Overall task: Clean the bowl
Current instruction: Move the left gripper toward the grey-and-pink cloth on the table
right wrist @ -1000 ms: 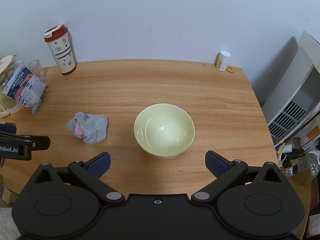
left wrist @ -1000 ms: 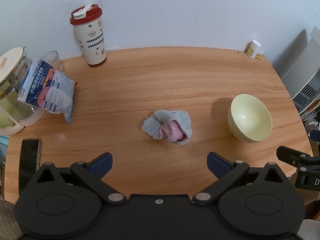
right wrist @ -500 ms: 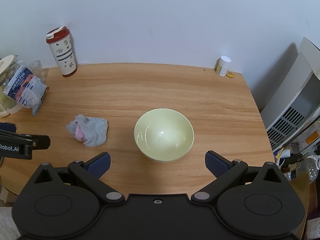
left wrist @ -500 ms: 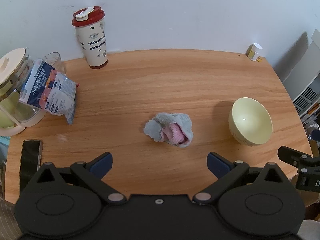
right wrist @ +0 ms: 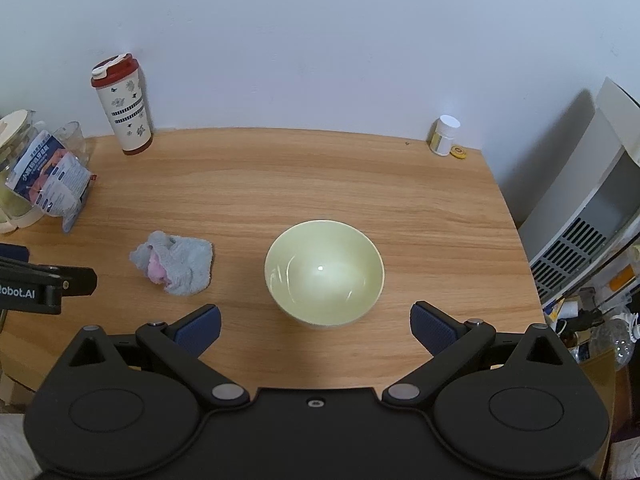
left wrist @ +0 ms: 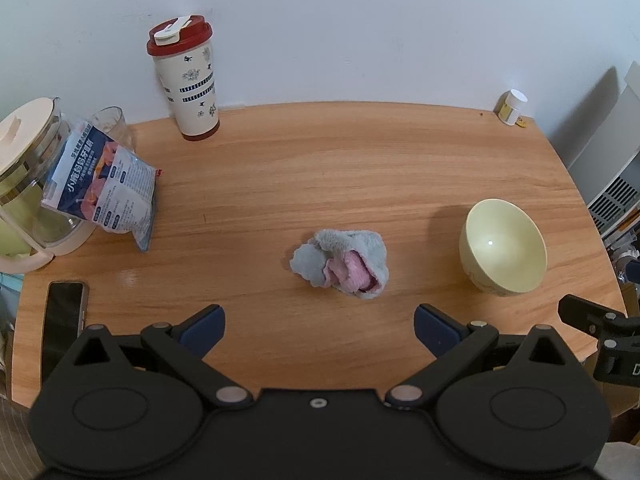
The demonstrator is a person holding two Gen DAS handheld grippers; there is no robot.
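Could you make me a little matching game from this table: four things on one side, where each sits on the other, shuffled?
Things:
1. bowl
2. cloth
3. tumbler
4. pill bottle

Places:
A. far right corner, by the wall
B. crumpled, just left of the bowl
C. far left, by the wall
D. centred before the open right gripper

Pairs: 1-D, 2-B, 3-C, 4-A

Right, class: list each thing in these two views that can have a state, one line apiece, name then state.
bowl: upright, empty, ungripped
cloth: crumpled on the table, untouched
tumbler: upright, lid on
snack bag: leaning on the kettle
kettle: lid on
phone: flat, screen dark
pill bottle: upright, capped
left gripper: open
right gripper: open
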